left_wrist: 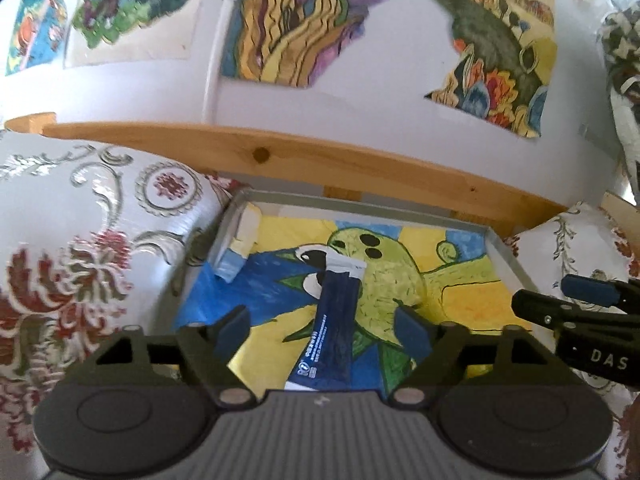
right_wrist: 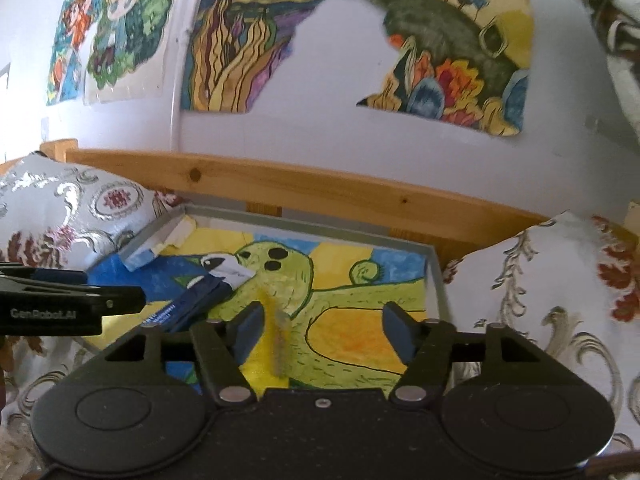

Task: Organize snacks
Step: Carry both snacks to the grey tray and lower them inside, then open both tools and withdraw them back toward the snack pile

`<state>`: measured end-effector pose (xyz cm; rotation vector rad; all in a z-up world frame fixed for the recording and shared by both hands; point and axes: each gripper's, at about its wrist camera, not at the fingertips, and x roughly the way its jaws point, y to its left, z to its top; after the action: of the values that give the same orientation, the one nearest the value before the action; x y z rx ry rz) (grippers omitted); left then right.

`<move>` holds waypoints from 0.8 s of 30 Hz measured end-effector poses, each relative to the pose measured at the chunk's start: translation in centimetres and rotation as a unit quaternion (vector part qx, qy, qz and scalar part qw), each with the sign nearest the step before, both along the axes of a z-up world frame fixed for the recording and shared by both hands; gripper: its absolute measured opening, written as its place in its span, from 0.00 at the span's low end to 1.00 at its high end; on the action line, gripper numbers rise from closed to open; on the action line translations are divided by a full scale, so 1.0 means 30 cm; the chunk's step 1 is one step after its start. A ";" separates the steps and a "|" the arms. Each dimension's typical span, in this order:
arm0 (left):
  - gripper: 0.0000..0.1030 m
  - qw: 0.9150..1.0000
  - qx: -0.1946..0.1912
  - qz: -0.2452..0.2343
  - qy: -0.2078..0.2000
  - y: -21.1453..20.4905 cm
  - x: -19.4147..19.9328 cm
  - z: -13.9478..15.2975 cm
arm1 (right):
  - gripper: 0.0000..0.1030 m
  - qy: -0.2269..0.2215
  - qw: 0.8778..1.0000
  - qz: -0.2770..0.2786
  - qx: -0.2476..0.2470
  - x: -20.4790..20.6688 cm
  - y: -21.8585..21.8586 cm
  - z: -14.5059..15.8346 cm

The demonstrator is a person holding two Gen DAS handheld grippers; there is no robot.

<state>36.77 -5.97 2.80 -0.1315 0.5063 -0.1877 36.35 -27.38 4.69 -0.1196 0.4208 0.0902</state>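
Colourful drawings hang on the white wall above a wooden bed rail [left_wrist: 320, 160], and patterned cushions [left_wrist: 80, 240] flank a shallow grey tray [left_wrist: 360, 203] that rests on the bed. Its floor is lined with a painted picture of a green creature on yellow and blue.

Inside the tray lies a dark blue snack packet [left_wrist: 332, 320], long and narrow, with white crimped ends. In the left wrist view its long axis runs almost straight away from the camera, leaning slightly right at the far end, which lies over the creature's head. The near end disappears under the claw body.

The left claw [left_wrist: 324, 328] hangs over the packet with its blue pads spread wide, one on each side of the wrapper and neither touching it. The right claw [right_wrist: 326, 330] is also spread apart and grips nothing, poised above the yellow and orange part of the picture, to the right of the packet [right_wrist: 192, 304]. A small blue-and-white box [left_wrist: 236, 252] leans in the tray's far left corner.
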 end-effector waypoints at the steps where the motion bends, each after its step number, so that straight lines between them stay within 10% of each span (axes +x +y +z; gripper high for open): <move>1: 0.87 1.000 -0.001 0.001 -0.002 0.006 -0.018 0.010 | 0.71 -0.003 1.000 0.000 0.002 -0.018 -0.002 0.010; 24: 1.00 0.998 0.022 0.020 -0.058 0.084 -0.535 0.137 | 0.99 -0.081 0.996 0.016 0.040 -0.578 0.016 0.152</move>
<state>20.73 -3.47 6.90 -0.0878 0.3911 -0.1444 19.01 -26.91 9.23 -0.0548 0.2525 0.1280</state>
